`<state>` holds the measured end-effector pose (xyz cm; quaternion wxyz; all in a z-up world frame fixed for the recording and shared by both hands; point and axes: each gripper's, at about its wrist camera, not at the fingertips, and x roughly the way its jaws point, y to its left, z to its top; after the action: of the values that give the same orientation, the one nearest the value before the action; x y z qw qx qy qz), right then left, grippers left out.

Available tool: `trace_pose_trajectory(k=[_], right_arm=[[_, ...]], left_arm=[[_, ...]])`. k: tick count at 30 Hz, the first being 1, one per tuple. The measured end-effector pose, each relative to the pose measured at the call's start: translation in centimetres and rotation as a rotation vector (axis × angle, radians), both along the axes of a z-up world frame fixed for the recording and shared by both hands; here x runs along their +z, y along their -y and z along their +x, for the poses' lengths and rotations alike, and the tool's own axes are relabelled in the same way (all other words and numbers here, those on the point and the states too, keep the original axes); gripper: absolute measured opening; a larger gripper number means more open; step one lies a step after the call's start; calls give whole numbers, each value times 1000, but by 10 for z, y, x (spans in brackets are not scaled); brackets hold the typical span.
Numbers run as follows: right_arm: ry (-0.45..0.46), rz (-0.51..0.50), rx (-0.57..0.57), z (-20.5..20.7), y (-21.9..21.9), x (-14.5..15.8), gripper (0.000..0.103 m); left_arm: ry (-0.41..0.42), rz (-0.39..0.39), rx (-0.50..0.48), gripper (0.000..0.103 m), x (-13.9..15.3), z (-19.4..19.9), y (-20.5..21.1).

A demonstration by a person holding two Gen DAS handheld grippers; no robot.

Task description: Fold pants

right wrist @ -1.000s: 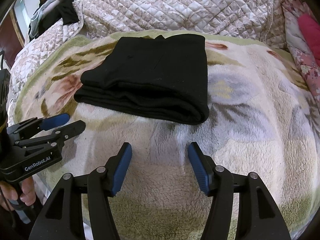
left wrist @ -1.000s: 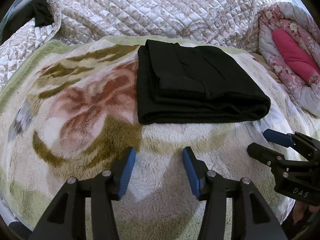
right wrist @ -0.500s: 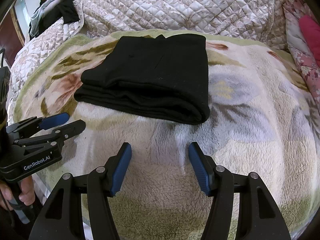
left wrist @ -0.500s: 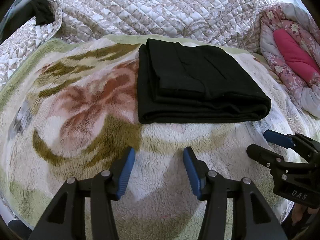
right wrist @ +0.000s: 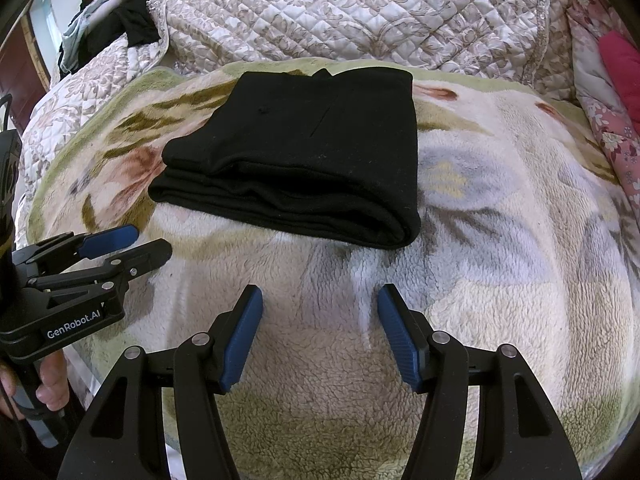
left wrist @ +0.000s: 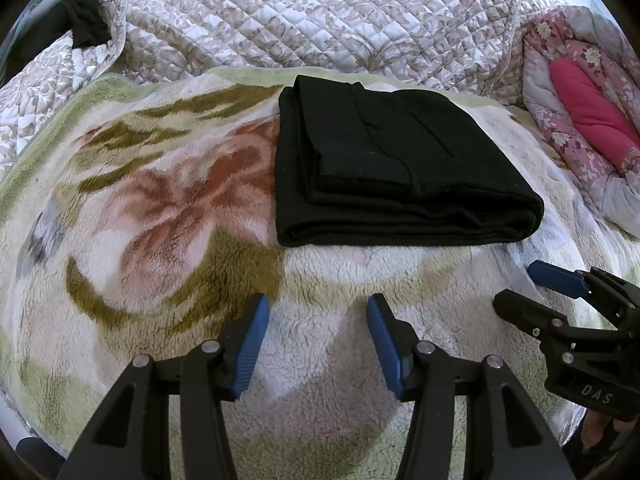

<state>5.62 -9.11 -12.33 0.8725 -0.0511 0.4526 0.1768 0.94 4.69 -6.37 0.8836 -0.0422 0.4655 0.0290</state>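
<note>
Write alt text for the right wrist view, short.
Black pants, folded into a compact stack, lie on a fleecy floral blanket ahead of the open, empty right hand-held gripper. The left hand-held gripper, also empty, hovers at lower left, apart from the pants; a quilted bedspread fills the background.

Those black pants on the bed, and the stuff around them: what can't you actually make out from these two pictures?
- black pants: folded into a stack, so the waistband, the legs and the underside are hidden in both views.
- dark clothes: right wrist view, top left, cut by the edge and too small to identify.
- pink bedding: left wrist view, cut off at the right edge.
</note>
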Motion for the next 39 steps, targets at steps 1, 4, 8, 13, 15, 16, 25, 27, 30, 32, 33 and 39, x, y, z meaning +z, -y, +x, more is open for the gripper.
trace_pose_trajectory(k=[1, 4, 8, 13, 15, 16, 25, 27, 30, 32, 33, 39], right_arm=[[0, 0, 0, 0, 0, 0, 61], [0, 0, 0, 0, 0, 0, 61], [0, 1, 1, 0, 0, 0, 63], [0, 0, 1, 0, -1, 0, 64], [0, 2, 1, 0, -1, 0, 64], [0, 3, 0, 0, -1, 0, 64], [0, 2, 1, 0, -1, 0, 64], [1, 2, 1, 0, -1, 0, 65], [1, 2, 1, 0, -1, 0, 65], [1, 2, 0, 0, -1, 0, 65], [1, 1, 1, 0, -1, 0, 65], [1, 2, 1, 0, -1, -1, 65]], left_arm=[[-1, 0, 0, 54, 0, 1, 0], [0, 1, -2, 54, 1, 1, 0], [-1, 1, -2, 55, 1, 1, -1], [-2, 1, -2, 55, 1, 1, 0], [-1, 1, -3, 55, 1, 2, 0], [-1, 2, -4, 55, 1, 2, 0], [-3, 4, -3, 57, 0, 2, 0], [-3, 5, -3, 57, -1, 1, 0], [-3, 5, -4, 58, -1, 1, 0], [-4, 6, -4, 58, -2, 1, 0], [-5, 5, -4, 58, -2, 1, 0], [-5, 7, -5, 58, -1, 1, 0]])
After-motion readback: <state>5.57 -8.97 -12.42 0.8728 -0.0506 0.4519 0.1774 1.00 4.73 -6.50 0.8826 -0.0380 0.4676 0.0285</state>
